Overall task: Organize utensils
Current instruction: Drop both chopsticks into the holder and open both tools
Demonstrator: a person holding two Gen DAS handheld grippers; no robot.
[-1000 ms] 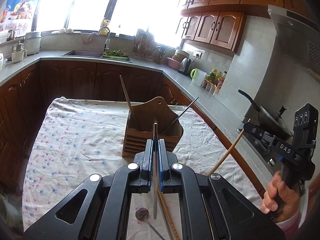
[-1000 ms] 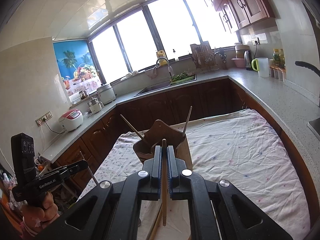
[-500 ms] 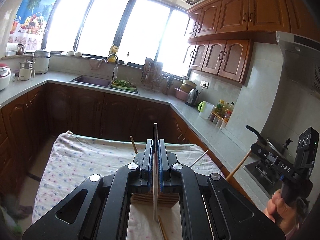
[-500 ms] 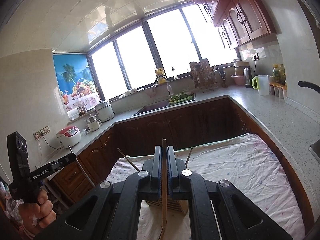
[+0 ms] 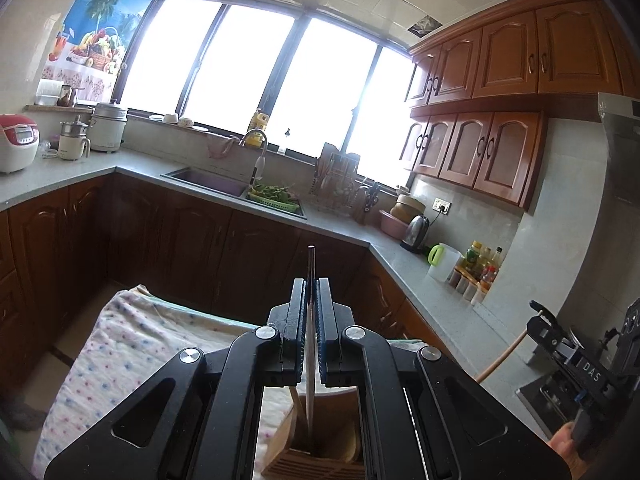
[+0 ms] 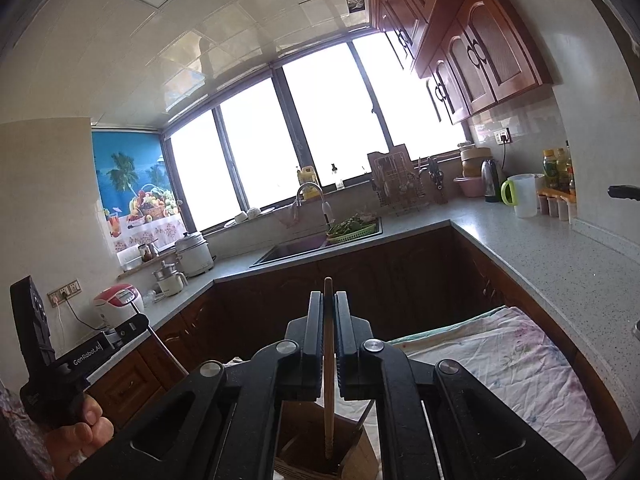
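Left tongs (image 5: 311,340) clamped on a thin metal utensil (image 5: 310,364), held upright, its lower end hanging into the mouth of the wooden holder (image 5: 316,460) directly below. Right tongs (image 6: 329,344) clamped on a wooden chopstick (image 6: 328,364), also upright, tip just inside the same holder (image 6: 320,452). Vertical hold probably chosen so that each piece can go straight down into a slot without catching on the rim. Seems the insertion step, almost ready for release; whether the tips already touch the bottom cannot be told, since the tong bodies hide most of the holder.

Holder standing on the counter, which is covered with a flowered cloth (image 5: 120,344), well in from the far edge and nearer the right edge in the left wrist view. Another wooden stick (image 5: 295,400) already leaning inside, near the metal utensil, so little room between them; likely risk of knocking it during the descent. Two tools above one small opening: little side room, better one after the other. In the right wrist view, a thin metal piece (image 6: 366,412) leaning at the right side of the holder, near the chopstick.

Open cloth to the left and toward the far edge, free for moving away sideways. Kitchen worktop (image 6: 560,248) close along the right edge, less room there.
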